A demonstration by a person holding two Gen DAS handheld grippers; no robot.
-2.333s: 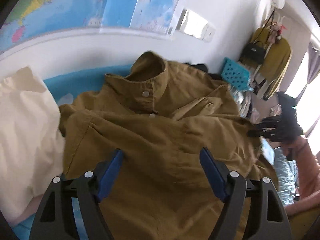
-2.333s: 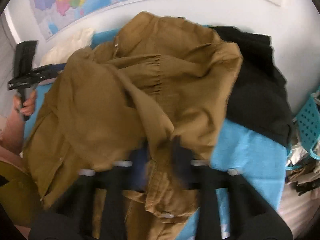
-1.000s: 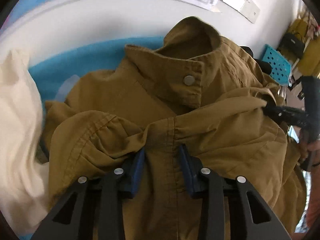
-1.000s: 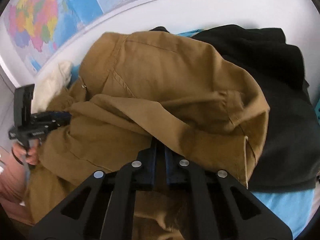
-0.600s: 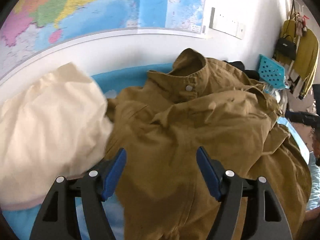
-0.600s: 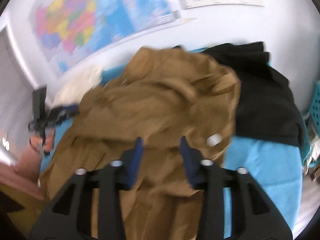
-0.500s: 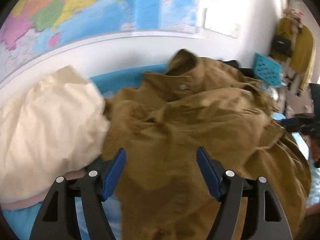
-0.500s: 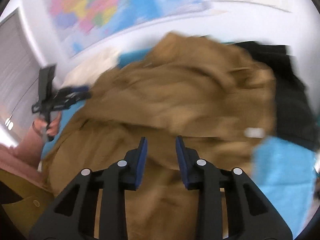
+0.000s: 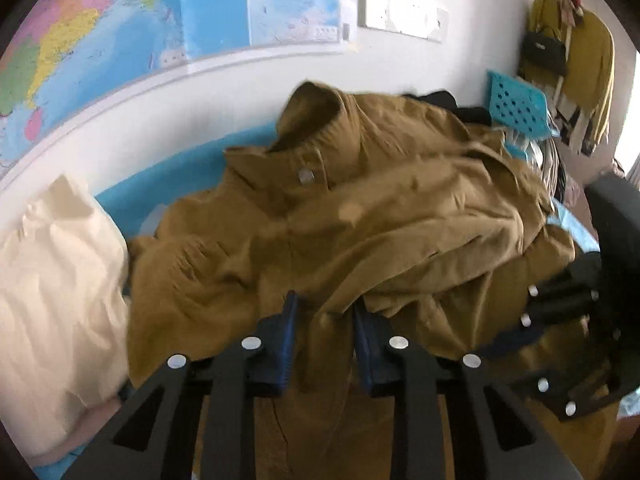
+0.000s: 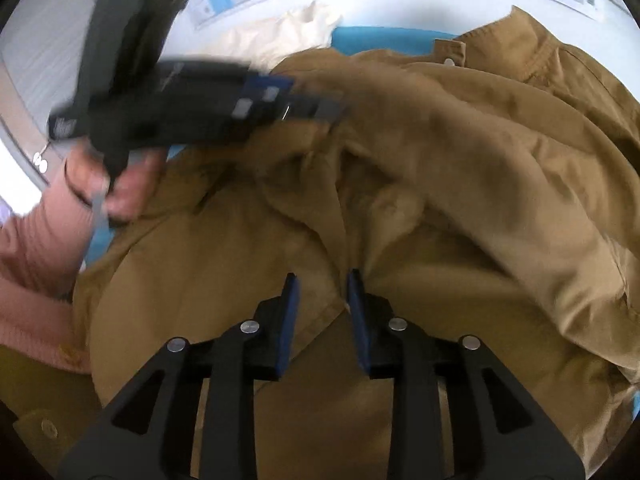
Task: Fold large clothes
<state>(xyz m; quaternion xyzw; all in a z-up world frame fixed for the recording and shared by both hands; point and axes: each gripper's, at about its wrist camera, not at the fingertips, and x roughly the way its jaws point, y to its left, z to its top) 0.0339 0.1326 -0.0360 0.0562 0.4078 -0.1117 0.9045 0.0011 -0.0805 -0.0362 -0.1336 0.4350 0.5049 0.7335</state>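
Observation:
A mustard-brown jacket [image 9: 400, 208] lies rumpled on a blue bed sheet [image 9: 180, 176], collar and snap button toward the wall. My left gripper [image 9: 325, 340] is closing, and a raised fold of the jacket fills the gap between its blue pads. In the right wrist view the jacket [image 10: 460, 160] spreads below my right gripper [image 10: 322, 312]. Its jaws are closing too, a narrow gap apart over a crease at the jacket's front edge. The left gripper [image 10: 320, 108] shows blurred at upper left, its tips on the cloth. The right gripper [image 9: 508, 338] reaches in from the right.
A cream pillow [image 9: 52, 280] lies left of the jacket. A black garment [image 9: 448, 100] and a turquoise basket [image 9: 516, 104] sit behind it. A world map [image 9: 160, 20] covers the wall. Yellow clothes and a black bag [image 9: 544, 48] hang at far right. A pink sleeve [image 10: 36, 240] holds the left gripper.
My left jaws stood wide open over the jacket; now they have narrowed onto a fold. My right gripper has swung left across the jacket, close to the left gripper.

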